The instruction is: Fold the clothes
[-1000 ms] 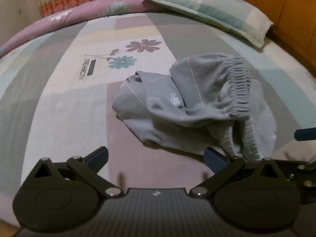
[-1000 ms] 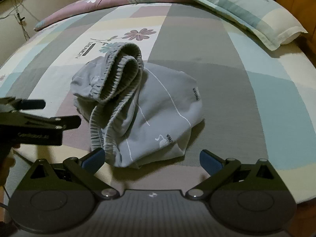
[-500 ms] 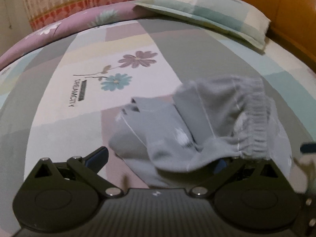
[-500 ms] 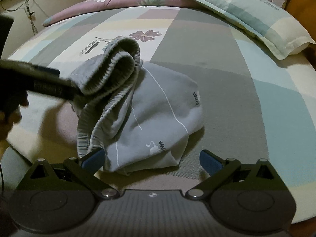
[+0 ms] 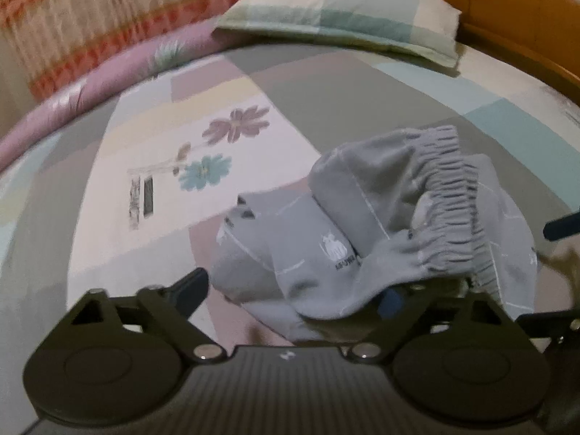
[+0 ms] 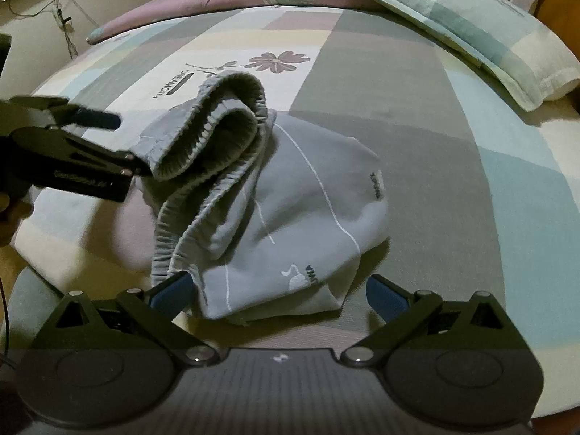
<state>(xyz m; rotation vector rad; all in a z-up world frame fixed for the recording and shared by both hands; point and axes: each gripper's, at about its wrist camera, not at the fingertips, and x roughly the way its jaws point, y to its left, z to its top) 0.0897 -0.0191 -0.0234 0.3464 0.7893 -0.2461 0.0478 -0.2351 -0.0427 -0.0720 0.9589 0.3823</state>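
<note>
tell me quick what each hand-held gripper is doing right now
Left hand-held gripper: open, grey shorts draped over one finger.
Right hand-held gripper: open, holding nothing.

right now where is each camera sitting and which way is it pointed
Left wrist: rides the left gripper, looks along its open fingers over the bed toward the pillow; grey shorts drape over one finger.
Right wrist: rides the right gripper, also facing the pillow; fingers open at the shorts' near edge, left gripper entering from the left.
Shared: shorts, pillow, flower print.
</note>
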